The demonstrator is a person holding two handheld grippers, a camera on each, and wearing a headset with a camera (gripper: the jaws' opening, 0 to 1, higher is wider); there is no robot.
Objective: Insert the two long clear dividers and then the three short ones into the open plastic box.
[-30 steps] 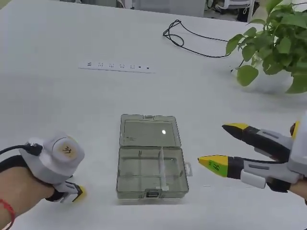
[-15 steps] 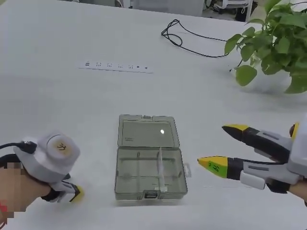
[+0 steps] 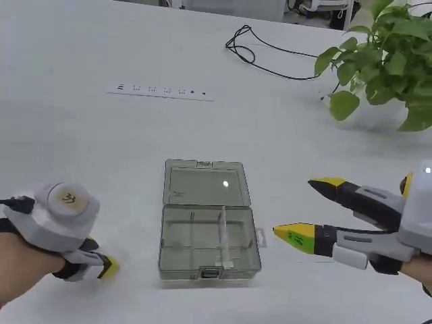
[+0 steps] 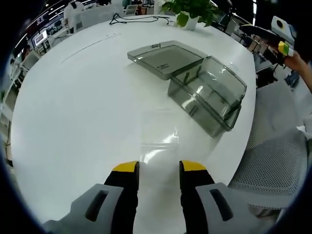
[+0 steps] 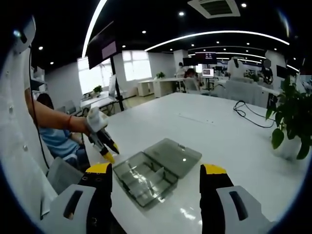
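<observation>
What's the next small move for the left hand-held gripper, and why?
Probably ease the left hand-held gripper forward and down onto the clear divider lying flat just ahead of its open jaws, short of the box. The box seems to hold one upright divider, so more are needed.

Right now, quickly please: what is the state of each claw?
Left claw: open, empty, a clear divider lying just ahead of it.
Right claw: wide open, empty.

Head view looks down; both gripper views face the box [image 3: 185,243].
</observation>
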